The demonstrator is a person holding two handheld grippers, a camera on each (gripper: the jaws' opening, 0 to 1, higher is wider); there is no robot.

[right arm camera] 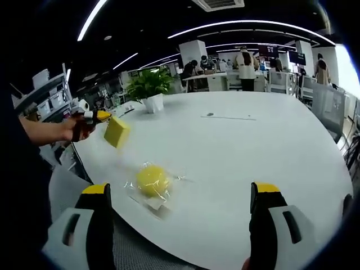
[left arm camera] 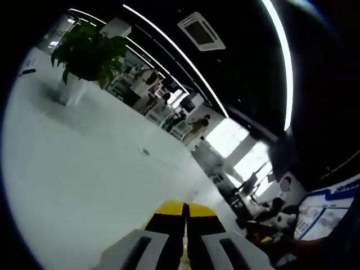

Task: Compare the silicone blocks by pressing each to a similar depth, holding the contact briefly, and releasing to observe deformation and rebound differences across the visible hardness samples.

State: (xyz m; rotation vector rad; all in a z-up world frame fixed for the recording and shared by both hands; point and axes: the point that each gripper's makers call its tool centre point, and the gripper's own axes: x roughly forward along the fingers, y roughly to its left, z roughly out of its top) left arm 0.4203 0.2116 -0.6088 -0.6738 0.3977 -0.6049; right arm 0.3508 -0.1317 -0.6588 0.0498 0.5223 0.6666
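A yellow rounded silicone sample [right arm camera: 152,180] in clear plastic wrap lies on the white table [right arm camera: 236,152], near its front edge. My right gripper [right arm camera: 180,194] stands open, its jaws wide apart just behind the sample and not touching it. At the left, a hand [right arm camera: 53,129] holds my left gripper [right arm camera: 93,119] above the table edge. A yellow square block [right arm camera: 116,131] hangs blurred in the air just off its tip; whether they touch I cannot tell. In the left gripper view my left gripper [left arm camera: 184,212] is shut, jaw tips together, with nothing showing between them.
A potted plant [right arm camera: 149,84] [left arm camera: 84,50] stands at the far side of the table [left arm camera: 84,169]. A small dark mark [right arm camera: 209,115] lies mid-table. Desks, shelves and several people fill the office behind. The table's curved front edge runs under my right jaws.
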